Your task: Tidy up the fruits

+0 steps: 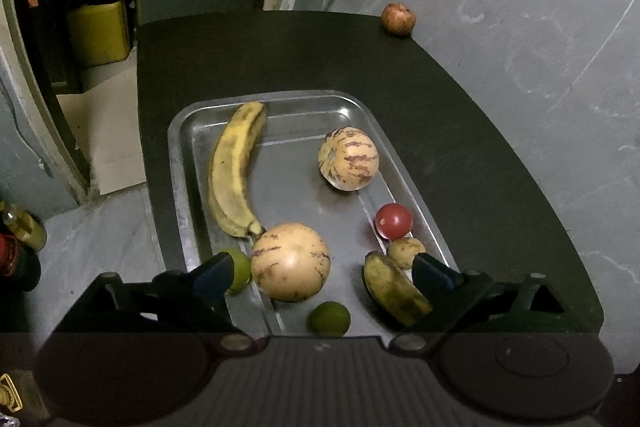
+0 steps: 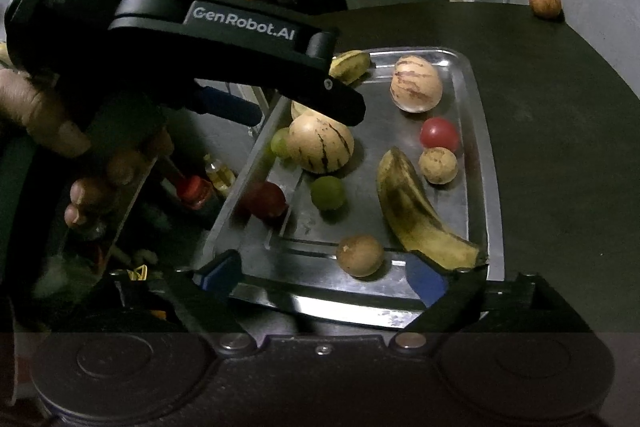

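On tray (image 1: 188,131), long banana (image 1: 234,167) lies lengthwise, stem nearest.

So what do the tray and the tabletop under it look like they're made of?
The tray looks like bare metal, probably steel or aluminium: silvery, shiny, mirroring the fruit, with pressed ridges in its floor. The tabletop is dark and matte with no glare or grain; it could be painted board, laminate or a rubbery mat, but the look leaves that open.

Dim indoor light; glare streaks the metal tray (image 2: 348,301) just ahead of the claw. Fisheye bending darkens corners; nearest parts blur.
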Available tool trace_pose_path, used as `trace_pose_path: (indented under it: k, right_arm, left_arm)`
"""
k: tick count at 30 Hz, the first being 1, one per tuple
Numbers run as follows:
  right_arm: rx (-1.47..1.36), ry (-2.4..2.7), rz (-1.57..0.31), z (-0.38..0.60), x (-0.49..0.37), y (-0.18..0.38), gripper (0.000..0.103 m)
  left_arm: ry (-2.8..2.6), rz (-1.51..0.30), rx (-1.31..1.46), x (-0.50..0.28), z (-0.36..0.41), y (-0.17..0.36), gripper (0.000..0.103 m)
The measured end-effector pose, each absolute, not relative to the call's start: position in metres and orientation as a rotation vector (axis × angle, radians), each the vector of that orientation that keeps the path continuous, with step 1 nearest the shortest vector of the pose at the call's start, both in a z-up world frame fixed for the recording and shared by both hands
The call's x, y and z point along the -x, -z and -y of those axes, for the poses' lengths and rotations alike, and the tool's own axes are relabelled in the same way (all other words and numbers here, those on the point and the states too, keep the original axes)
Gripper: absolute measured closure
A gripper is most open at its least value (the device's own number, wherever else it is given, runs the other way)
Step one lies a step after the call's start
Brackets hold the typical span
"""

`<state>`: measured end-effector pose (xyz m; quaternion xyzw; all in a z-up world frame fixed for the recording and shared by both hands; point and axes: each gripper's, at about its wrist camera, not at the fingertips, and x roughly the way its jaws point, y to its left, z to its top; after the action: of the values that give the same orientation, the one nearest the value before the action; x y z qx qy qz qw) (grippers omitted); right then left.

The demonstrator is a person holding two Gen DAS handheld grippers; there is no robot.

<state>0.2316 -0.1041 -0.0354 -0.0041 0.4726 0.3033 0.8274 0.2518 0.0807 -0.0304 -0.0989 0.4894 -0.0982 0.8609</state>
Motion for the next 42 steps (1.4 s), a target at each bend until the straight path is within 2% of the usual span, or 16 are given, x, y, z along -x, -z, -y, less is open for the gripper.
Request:
trace_pose_path:
  k: [3,17,42]
  right_arm:
    - [0.003,-0.648,-0.988,0.105,-0.229,0.032,0.005]
    - [0.000,-0.629,-0.948,0.104,-0.214,0.021,0.001]
    - [-0.015,-0.478,-0.860,0.116,-0.167,-0.010,0.001]
  left_arm:
    - [0.198,-1.016,0.206,-0.246,-0.081,0.026,0.002]
    - [0.104,-0.938,0.256,-0.212,-0.095,0.006,0.001]
    - [-0.098,-0.779,0.332,-0.111,-0.114,-0.032,0.001]
